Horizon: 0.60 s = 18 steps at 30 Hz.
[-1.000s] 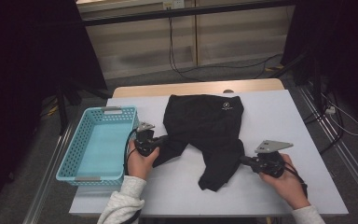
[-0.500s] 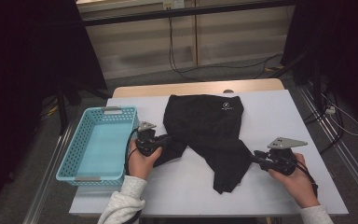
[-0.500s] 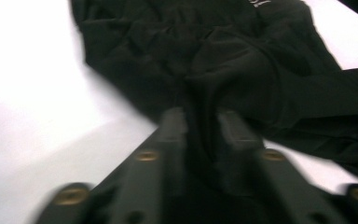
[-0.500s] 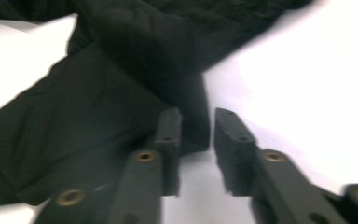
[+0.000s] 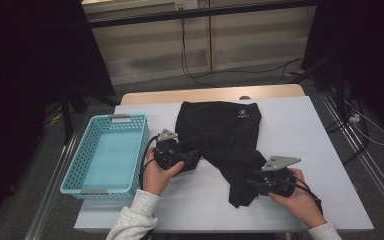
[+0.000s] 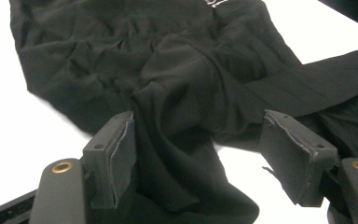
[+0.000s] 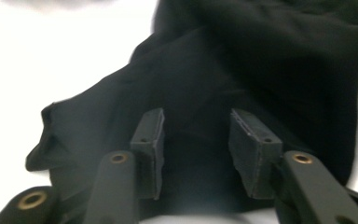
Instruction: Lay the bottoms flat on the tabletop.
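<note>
A pair of black shorts (image 5: pixel 230 140) lies spread on the white table (image 5: pixel 320 150), waistband toward the far edge, one leg reaching the near edge. Your left gripper (image 6: pixel 196 163) has just been opening — its jaws stand wide, cloth loose between them. Your right gripper (image 7: pixel 193 149), at the leg's end, has also been opening, pads clear of the fabric. The shorts look laid out but unfolded — the blue basket (image 5: pixel 75 172) at the left edge holds nothing.

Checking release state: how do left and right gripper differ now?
Left gripper jaws stand wide, at the shorts' short folded leg; right gripper jaws stand narrower, at the long leg's end. Both have just been opening, cloth between the jaws, pads not pressing.
</note>
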Each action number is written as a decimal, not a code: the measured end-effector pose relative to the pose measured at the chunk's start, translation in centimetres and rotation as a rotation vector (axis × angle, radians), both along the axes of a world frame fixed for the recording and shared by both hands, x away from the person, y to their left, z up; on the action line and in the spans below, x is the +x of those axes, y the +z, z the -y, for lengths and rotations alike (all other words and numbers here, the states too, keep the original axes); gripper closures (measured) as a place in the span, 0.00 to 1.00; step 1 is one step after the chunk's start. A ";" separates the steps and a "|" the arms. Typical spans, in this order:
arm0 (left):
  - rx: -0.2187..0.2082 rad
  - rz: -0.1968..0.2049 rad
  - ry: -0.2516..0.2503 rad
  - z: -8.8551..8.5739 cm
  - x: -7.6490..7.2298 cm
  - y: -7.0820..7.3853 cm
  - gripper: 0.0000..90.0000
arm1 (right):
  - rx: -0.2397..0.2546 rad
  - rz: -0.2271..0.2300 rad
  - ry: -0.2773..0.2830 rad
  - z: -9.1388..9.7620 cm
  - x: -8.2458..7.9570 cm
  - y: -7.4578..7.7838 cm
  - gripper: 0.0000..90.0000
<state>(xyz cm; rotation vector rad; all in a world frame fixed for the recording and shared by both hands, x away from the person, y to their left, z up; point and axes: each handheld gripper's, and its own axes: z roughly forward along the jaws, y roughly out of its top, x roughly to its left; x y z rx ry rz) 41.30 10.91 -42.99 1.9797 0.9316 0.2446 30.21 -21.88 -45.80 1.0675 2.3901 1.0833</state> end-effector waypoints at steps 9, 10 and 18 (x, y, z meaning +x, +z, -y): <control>-0.005 0.014 -0.048 1.1 -0.7 0.7 0.30 | -0.033 0.011 0.047 -1.7 -0.4 -0.6 0.81; -0.004 0.013 -0.049 1.3 -0.8 0.7 0.30 | -0.037 0.009 0.045 -1.8 -0.4 -0.6 0.86; -0.004 0.013 -0.112 2.9 -1.6 0.7 0.30 | 0.007 0.002 0.037 -1.7 -0.4 -0.5 0.99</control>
